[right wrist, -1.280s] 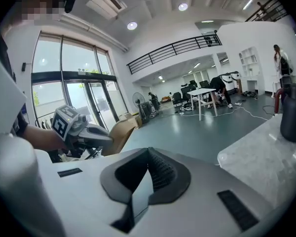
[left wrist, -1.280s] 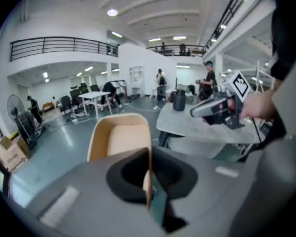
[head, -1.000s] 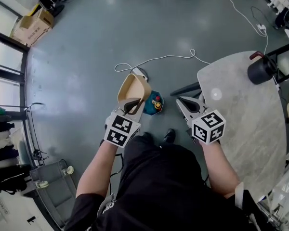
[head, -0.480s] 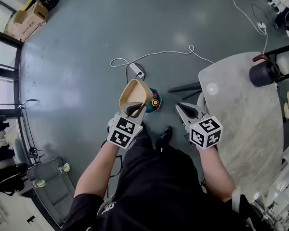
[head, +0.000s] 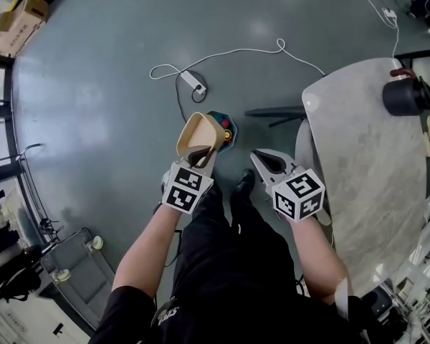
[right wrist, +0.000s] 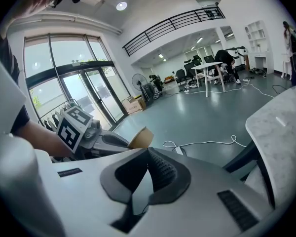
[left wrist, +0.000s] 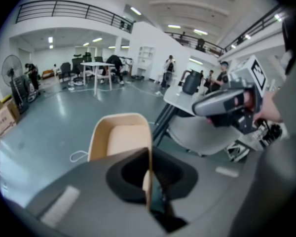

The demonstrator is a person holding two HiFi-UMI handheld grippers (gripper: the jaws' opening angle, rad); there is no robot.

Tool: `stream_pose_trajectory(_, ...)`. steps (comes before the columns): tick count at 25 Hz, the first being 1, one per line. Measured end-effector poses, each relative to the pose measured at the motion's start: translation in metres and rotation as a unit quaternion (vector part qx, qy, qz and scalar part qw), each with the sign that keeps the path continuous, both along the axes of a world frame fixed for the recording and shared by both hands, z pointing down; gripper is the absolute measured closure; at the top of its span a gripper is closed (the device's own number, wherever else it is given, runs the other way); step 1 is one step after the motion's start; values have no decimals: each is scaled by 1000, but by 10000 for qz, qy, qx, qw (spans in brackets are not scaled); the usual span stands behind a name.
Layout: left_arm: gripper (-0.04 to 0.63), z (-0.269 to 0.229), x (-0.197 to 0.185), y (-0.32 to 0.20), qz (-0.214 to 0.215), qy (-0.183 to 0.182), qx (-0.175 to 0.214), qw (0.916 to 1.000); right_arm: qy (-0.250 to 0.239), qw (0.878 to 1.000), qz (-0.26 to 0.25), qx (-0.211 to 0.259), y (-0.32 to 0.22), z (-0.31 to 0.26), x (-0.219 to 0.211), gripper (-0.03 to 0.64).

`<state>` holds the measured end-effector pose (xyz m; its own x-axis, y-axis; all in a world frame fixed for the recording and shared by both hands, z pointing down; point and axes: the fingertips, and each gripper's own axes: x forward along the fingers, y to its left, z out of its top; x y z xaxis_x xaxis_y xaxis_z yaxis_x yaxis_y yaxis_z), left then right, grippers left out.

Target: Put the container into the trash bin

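A tan paper container [head: 201,136] hangs over the grey floor, held by its near wall in my left gripper [head: 198,156], which is shut on it. In the left gripper view the container [left wrist: 121,137] opens upward and its thin wall stands between the pads of the left gripper [left wrist: 149,181]. A small teal octagonal bin [head: 223,129] with red and yellow bits in it sits on the floor, just right of the container and partly hidden by it. My right gripper [head: 264,161] is shut and holds nothing, to the right of the container. In the right gripper view its pads [right wrist: 160,174] meet.
A round marble table [head: 365,156] stands at the right with a black jug [head: 405,95] on it and a grey chair seat [head: 307,149] beneath its edge. A power strip with white cable [head: 192,82] lies beyond the bin. A cart [head: 72,271] stands at lower left. The person's shoes [head: 244,183] are below.
Both grippers have sunk toward the floor with the container still held. The teal bin now lies closer to the container's right side.
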<state>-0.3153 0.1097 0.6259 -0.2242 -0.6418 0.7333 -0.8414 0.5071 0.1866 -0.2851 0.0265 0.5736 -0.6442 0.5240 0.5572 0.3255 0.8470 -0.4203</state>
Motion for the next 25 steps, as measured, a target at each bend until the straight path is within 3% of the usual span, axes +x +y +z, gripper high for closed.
stream_pose_trajectory(5, 572, 39, 1, -2, 10, 305, -155, 9994, 228, 9997, 37, -18, 1, 25, -3, 623)
stream_pose_trajectory(10, 572, 79, 0, -5, 185, 312, -368, 9987, 378, 9992, 90, -70, 1, 61, -14, 623)
stream_pose_trajectory(20, 571, 187, 17, 0, 892, 384, -1051, 9897, 774, 9969, -29, -107, 14, 125, -16, 623)
stream_pose_trajectory(25, 569, 237, 20, -1, 1411, 203, -1391, 9800, 892, 9959, -1, -116, 16, 151, -6, 622)
